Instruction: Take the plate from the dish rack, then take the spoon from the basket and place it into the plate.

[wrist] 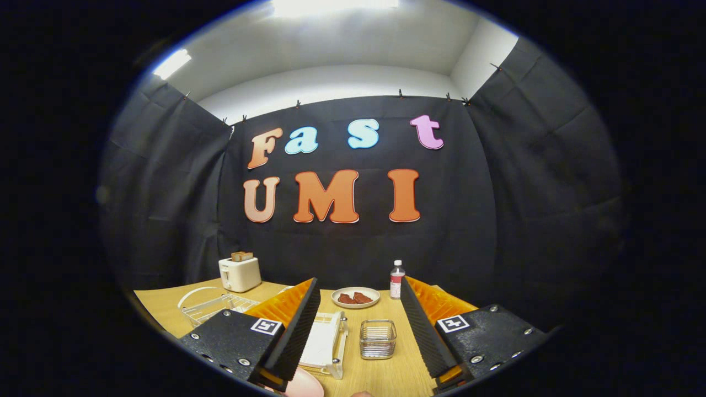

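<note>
My gripper (359,281) is open, held above the wooden table (386,369), and its fingers grip nothing. A small metal mesh basket (378,339) stands on the table between and below the fingers; I cannot tell whether a spoon lies in it. To its left is a clear, white-lined rack (326,343), partly hidden by the left finger (300,320). The rim of a pink plate (306,385) shows on the table by the base of the left finger, closest to me.
A white wire rack (212,306) lies at the table's left, with a white toaster (240,273) behind it. Beyond the fingertips sit a pale dish of brown food (356,298) and a small bottle (397,279). Black cloth walls close the booth.
</note>
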Action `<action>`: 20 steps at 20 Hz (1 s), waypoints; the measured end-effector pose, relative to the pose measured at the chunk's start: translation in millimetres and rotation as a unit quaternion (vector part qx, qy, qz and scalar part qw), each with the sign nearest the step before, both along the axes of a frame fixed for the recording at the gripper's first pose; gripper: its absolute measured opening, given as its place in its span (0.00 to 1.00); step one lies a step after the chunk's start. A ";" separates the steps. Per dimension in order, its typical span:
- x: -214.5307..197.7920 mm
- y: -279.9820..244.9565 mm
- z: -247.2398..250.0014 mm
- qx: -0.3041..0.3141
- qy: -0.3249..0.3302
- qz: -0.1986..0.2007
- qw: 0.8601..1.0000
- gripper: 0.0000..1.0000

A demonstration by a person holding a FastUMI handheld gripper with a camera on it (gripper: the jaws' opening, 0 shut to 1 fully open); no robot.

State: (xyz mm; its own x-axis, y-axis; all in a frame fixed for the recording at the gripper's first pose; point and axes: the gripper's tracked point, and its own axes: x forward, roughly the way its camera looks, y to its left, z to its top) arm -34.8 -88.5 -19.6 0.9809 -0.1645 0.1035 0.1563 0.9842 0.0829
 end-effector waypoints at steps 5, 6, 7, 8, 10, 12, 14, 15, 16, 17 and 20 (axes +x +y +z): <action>5.8 -5.1 7.4 -0.006 0.000 -0.022 1.000 0.87; 7.4 -4.8 9.9 -0.011 -0.001 -0.025 1.000 0.87; 8.7 -4.0 10.7 -0.011 -0.001 -0.027 1.000 0.87; 10.0 -1.4 11.2 -0.013 0.000 -0.025 1.000 0.87; 11.9 1.9 13.6 -0.015 0.001 -0.026 1.000 0.87; 15.0 4.8 16.0 -0.020 0.002 -0.028 0.999 0.87; 18.4 9.9 15.6 -0.021 0.004 -0.026 0.999 0.87; 18.7 12.8 15.7 -0.022 0.007 -0.023 0.999 0.87; 17.6 14.6 16.9 -0.024 0.006 -0.021 0.999 0.87; 17.2 16.2 18.3 -0.026 0.006 -0.020 0.999 0.87; 18.6 17.1 19.4 -0.037 0.012 -0.019 0.999 0.87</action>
State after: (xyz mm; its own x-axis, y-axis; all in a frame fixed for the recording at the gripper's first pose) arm -16.2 -71.4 -0.2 0.9765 -0.1939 0.0937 0.1942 0.9809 0.0069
